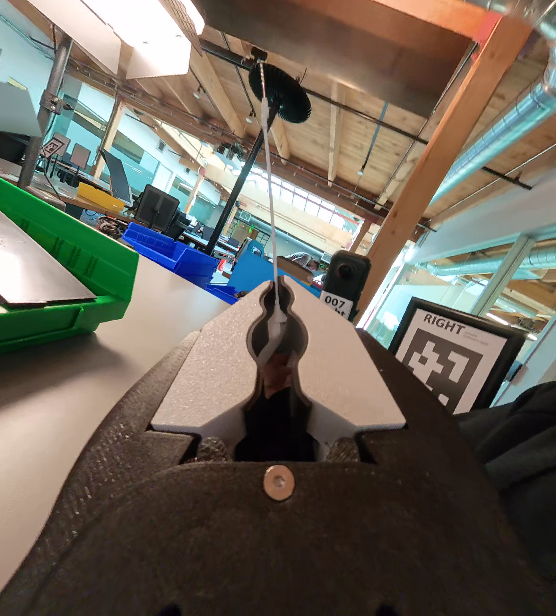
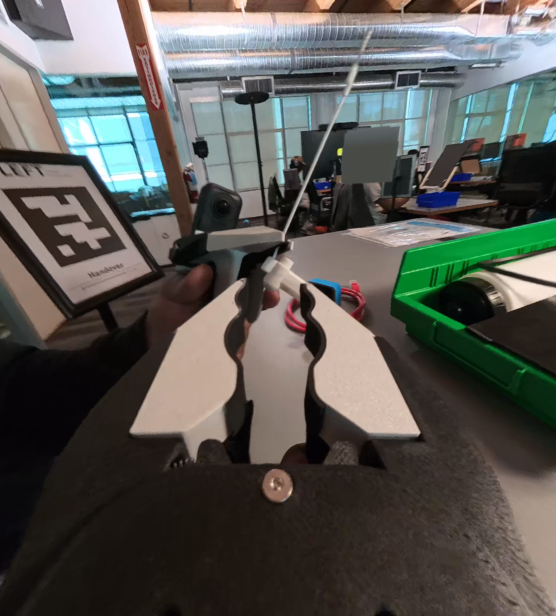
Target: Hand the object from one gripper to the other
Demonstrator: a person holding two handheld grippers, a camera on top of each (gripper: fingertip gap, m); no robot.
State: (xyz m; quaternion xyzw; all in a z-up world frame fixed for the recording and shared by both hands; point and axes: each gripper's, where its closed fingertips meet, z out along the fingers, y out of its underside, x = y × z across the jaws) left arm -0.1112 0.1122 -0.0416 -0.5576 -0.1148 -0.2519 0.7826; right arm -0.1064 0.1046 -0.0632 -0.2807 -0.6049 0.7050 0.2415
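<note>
Centre of the left wrist view: we see the left gripper (image 1: 278, 283) closed on a white cable (image 1: 271, 206) rising toward the upper frame. In the right wrist view, the right gripper (image 2: 275, 288) stands open, the cable's white connector (image 2: 278, 271) at its fingertips, above the grey table (image 2: 353, 253); a green bin (image 2: 470, 276) lies at right.

L claw (image 1: 278, 286) clamped, R claw (image 2: 275, 290) parted.

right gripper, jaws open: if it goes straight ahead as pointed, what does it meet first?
Probably the white plastic connector of the thin white cable, held by the left gripper. It sits just beyond the right gripper, roughly in line. Depth is unclear.
</note>
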